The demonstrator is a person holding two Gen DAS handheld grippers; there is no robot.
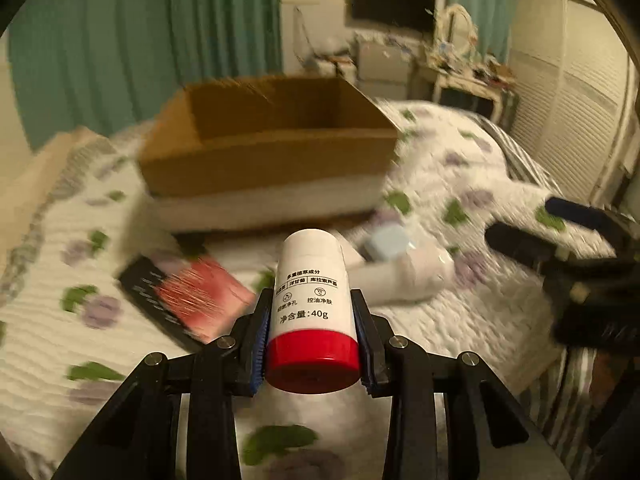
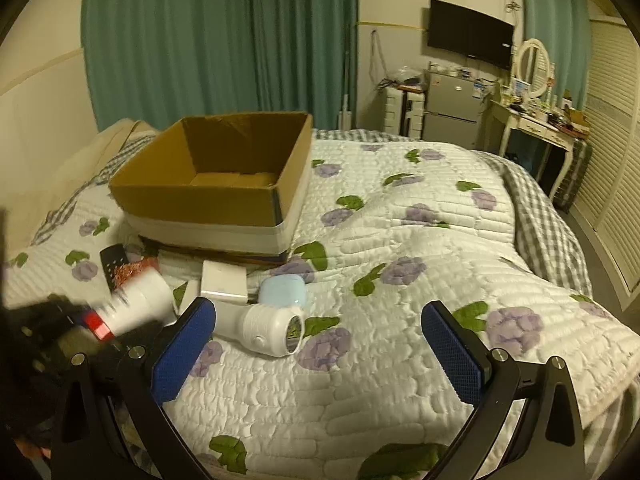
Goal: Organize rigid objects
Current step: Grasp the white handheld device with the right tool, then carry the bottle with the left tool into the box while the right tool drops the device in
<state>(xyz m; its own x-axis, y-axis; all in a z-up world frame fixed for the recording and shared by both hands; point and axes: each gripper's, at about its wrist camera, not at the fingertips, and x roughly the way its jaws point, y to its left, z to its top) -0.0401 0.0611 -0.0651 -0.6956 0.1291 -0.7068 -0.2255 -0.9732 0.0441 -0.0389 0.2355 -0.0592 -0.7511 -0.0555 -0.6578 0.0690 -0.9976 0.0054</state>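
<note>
One gripped tube (image 1: 311,312), one box (image 1: 268,140)

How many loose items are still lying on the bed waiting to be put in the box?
4 that I can see: a white round-headed device, a pale blue case, a flat white box and a black-and-red pack, all just before the cardboard box. Others may be hidden.

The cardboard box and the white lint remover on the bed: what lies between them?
In the right wrist view, a white flat box and a light blue case lie between the cardboard box and the lint remover.
</note>
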